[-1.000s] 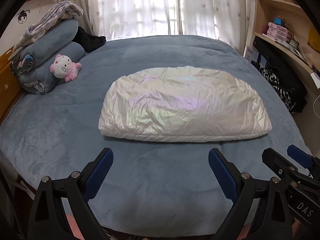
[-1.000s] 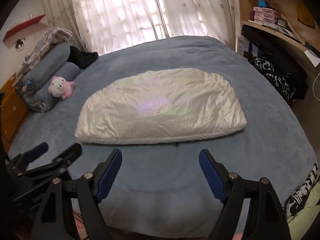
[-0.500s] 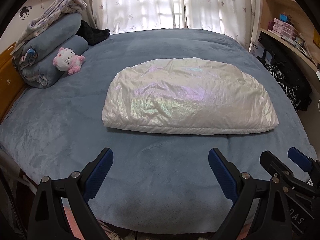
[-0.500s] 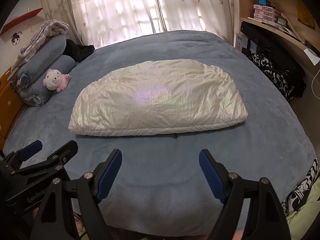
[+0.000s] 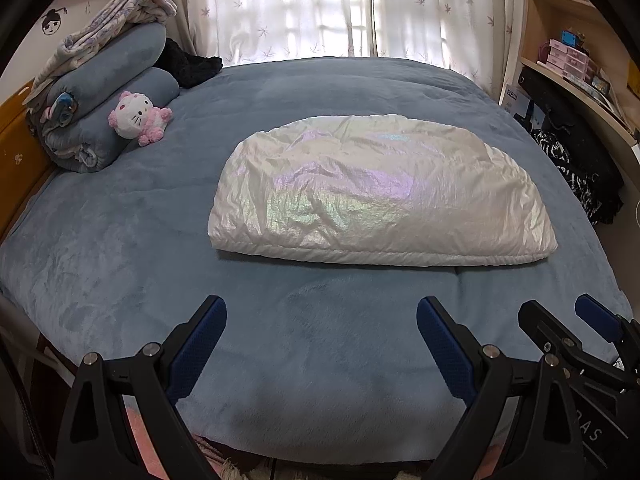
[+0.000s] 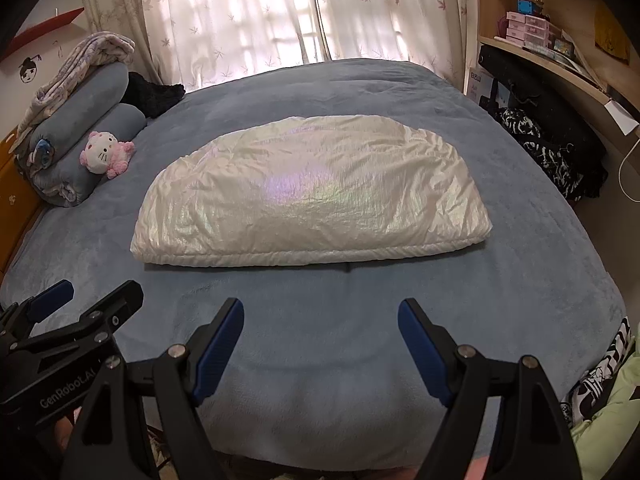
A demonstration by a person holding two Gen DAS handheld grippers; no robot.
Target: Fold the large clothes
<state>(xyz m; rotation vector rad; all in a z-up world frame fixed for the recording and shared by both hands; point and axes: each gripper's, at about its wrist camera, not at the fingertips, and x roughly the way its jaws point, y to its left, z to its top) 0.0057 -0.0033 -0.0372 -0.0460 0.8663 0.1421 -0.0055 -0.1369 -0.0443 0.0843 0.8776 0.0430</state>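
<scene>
A shiny white puffy garment (image 5: 380,192) (image 6: 312,192) lies folded into a long bundle across the middle of the blue bed (image 5: 120,220) (image 6: 320,340). My left gripper (image 5: 320,316) hovers open over the bed's near edge, well short of the garment, with nothing between its blue pads. My right gripper (image 6: 320,316) is open too and empty, just as far from the bundle. Each gripper shows at the other view's edge: the right gripper (image 5: 560,320) at lower right, the left gripper (image 6: 92,292) at lower left.
Rolled blue blankets (image 5: 108,92) with a plush toy (image 5: 138,118) and a black garment (image 5: 192,66) sit at the bed's far left. Shelves (image 5: 576,68) and dark clothes (image 5: 576,160) line the right side. Curtains (image 5: 320,8) hang behind. Light green cloth (image 6: 612,412) lies at lower right.
Both views have shifted back slightly, so the garment sits a little higher and farther in frame. The jaws have stayed wide and the garment has not moved.
</scene>
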